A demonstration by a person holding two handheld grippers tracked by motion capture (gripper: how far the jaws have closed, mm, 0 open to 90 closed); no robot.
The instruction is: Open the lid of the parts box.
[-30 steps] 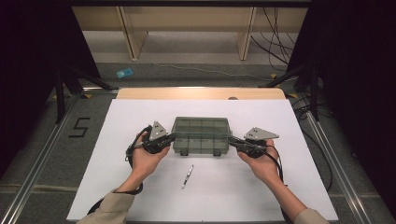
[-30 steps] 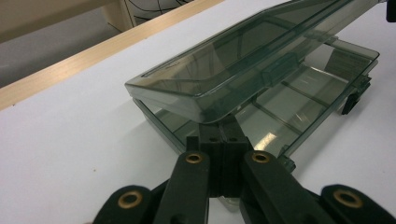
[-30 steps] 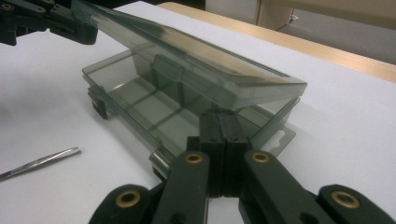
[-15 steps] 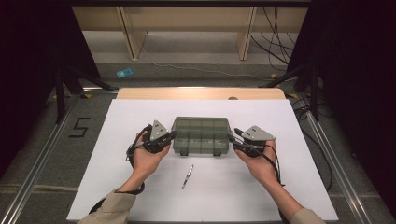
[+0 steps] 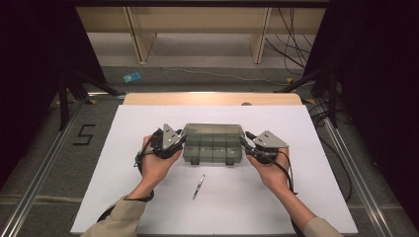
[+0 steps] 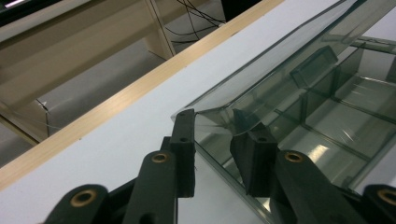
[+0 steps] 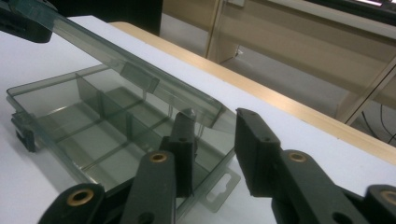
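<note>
Both grippers sit at the ends of the clear compartment box (image 5: 212, 148), which rests mid-table on the white sheet (image 5: 123, 197). My left gripper (image 6: 219, 140) has its jaws apart, straddling the corner of the half-raised lid (image 6: 280, 70); they have just been opening. My right gripper (image 7: 212, 140) also stands apart around the lid's other corner, having just closed a little. To lift well, I judge both ends must rise evenly, or the lid twists. A pen (image 5: 198, 186) lies nearer me.
</note>
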